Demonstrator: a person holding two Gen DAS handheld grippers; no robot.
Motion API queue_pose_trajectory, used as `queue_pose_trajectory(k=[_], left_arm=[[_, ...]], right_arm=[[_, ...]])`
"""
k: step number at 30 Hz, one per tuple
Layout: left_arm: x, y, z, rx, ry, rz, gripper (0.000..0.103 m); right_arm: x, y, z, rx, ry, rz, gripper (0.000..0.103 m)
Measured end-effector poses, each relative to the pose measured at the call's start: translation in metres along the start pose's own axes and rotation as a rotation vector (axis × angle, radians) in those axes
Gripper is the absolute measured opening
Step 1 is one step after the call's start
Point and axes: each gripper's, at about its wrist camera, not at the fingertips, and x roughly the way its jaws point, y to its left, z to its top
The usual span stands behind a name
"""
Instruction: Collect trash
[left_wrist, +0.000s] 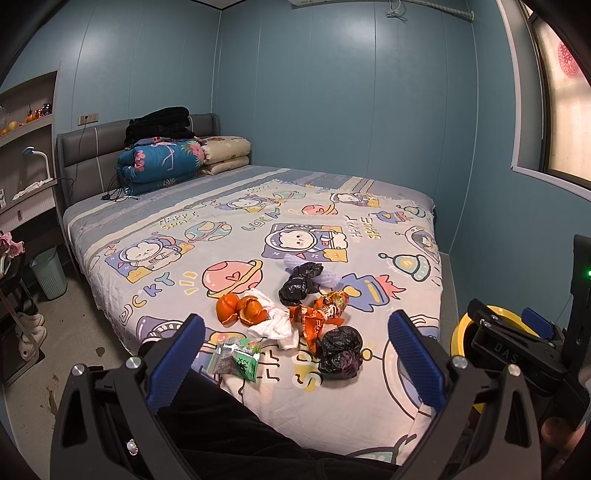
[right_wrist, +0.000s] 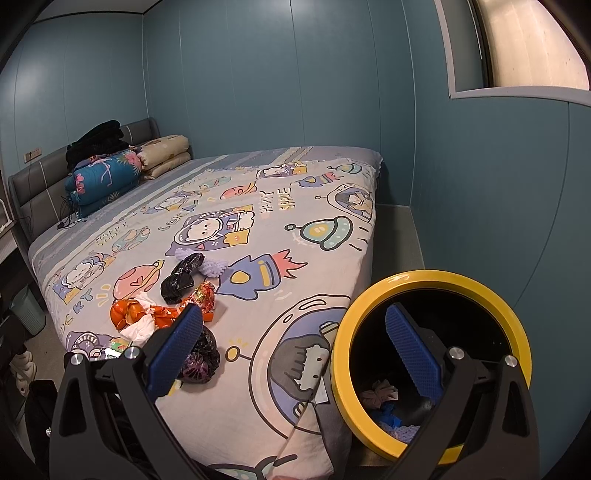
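The trash, crumpled black plastic bags (left_wrist: 340, 352), orange peel (left_wrist: 240, 310) and wrappers, lies together on the cartoon-printed bed cover (left_wrist: 332, 236). Both the left gripper (left_wrist: 295, 354) and right gripper (right_wrist: 295, 343) hover with jaws spread, empty, because the yellow-rimmed black bin (right_wrist: 432, 365) waits beside the bed for drops

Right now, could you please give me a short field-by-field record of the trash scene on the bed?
surface: bed with cartoon space sheet
trash pile: orange peel, white tissue, orange wrapper, green packet, two black bags, near one, far one
bin: yellow-rimmed bin off the bed's near corner, some trash already inside
left claw: open, empty, pointed at the pile
right claw: open, empty, beside the bin
second bin: teal basket on the floor left of the bed
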Motion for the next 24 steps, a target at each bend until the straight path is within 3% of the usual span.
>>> queue_pose_trajectory(k=[24], left_arm=[[-0.0003,0.0004,-0.0031,0.0,0.004,0.0,0.096]], right_arm=[[0.0018,0.0004,-0.0028,0.003,0.008,-0.001,0.095]])
